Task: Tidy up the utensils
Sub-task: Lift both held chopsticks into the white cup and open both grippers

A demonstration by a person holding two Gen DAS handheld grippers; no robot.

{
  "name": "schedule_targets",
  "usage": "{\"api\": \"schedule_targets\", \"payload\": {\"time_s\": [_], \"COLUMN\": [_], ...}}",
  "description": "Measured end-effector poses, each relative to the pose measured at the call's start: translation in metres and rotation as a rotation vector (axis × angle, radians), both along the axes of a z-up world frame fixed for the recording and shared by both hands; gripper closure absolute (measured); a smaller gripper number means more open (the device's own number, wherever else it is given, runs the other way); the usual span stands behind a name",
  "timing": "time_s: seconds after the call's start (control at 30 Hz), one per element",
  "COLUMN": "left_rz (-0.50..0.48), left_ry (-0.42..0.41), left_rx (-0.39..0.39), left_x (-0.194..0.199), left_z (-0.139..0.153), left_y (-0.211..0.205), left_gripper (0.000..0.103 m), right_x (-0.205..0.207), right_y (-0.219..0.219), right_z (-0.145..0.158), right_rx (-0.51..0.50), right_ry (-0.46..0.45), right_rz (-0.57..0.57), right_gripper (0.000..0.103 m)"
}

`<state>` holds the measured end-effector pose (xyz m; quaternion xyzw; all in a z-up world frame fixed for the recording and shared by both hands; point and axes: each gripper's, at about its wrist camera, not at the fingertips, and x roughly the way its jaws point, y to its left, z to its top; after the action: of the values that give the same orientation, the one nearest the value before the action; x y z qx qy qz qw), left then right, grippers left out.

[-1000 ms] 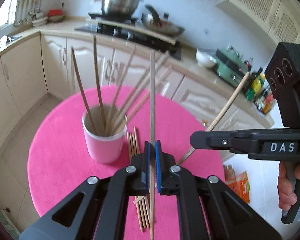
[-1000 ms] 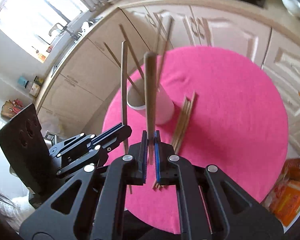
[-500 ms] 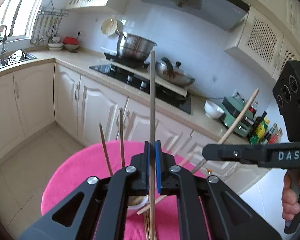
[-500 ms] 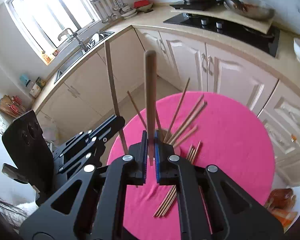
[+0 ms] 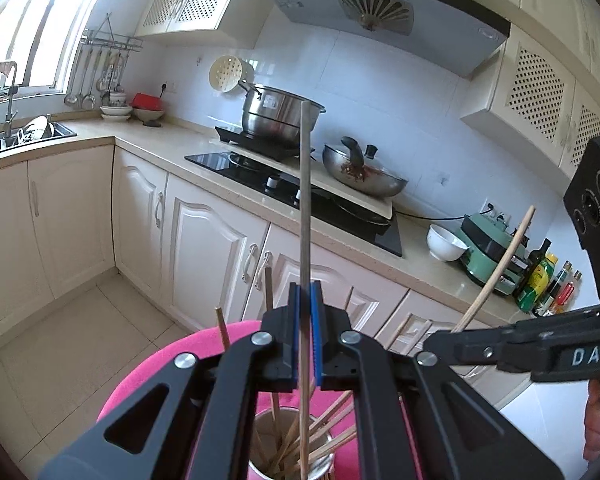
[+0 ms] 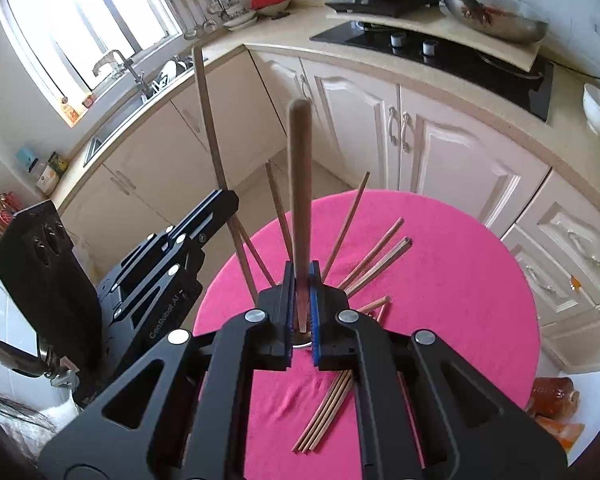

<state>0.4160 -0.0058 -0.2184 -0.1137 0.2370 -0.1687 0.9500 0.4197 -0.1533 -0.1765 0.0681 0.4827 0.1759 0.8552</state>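
Each pair of tongs is clamped on one plain, light wooden chopstick, sticking up past the blue pads. The left tongs [image 5: 307, 332] hold a thin chopstick [image 5: 305, 208] upright, its lower end down among the sticks in the cup [image 5: 320, 465]. The right tongs [image 6: 301, 312] grip another chopstick [image 6: 300, 184] above the pink counter [image 6: 460, 280], where a loose bundle of chopsticks [image 6: 326, 416] lies flat.

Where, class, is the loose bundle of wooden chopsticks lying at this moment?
In the right wrist view, the loose bundle of wooden chopsticks lies flat on the round pink tablecloth, low in the picture, partly hidden beneath the right gripper.
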Motion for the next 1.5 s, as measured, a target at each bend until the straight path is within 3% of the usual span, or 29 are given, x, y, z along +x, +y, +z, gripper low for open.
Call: {"api": "schedule_targets", "payload": {"time_s": [0.33,0.77,1.23,1.27,1.33,1.5], "left_rz": [0.0,0.002,-0.004,-0.004,0.003,0.023], "left_ry": [0.07,0.042,0.168,0.174,0.191,0.243], "left_rx": [0.019,0.043,0.068,0.071,0.082,0.079], "left_x": [0.006,0.002,-0.017,-0.019,-0.021,-0.03], "left_z": [-0.031,-0.027,-0.041,-0.042,-0.042,-0.043], "left_y": [0.004,0.002,0.009,0.009,0.008,0.012], "left_gripper": [0.097,0.097,0.096,0.095,0.08,0.074], "right_x": [0.0,-0.001,-0.003,-0.003,-0.002,-0.004], "right_y": [0.011,0.021,0.027,0.027,0.028,0.03], "right_z": [-0.031,-0.046,-0.063,-0.065,-0.066,-0.065], "right_rx": [-0.023,-0.029,-0.033,-0.032,-0.031,-0.009], "right_ry": [0.058,0.075,0.104,0.104,0.104,0.097], "right_rz": [-0.011,-0.015,-0.011,-0.01,-0.008,-0.008], "right_gripper": [0.096,0.096,0.096,0.096,0.096,0.094]}}
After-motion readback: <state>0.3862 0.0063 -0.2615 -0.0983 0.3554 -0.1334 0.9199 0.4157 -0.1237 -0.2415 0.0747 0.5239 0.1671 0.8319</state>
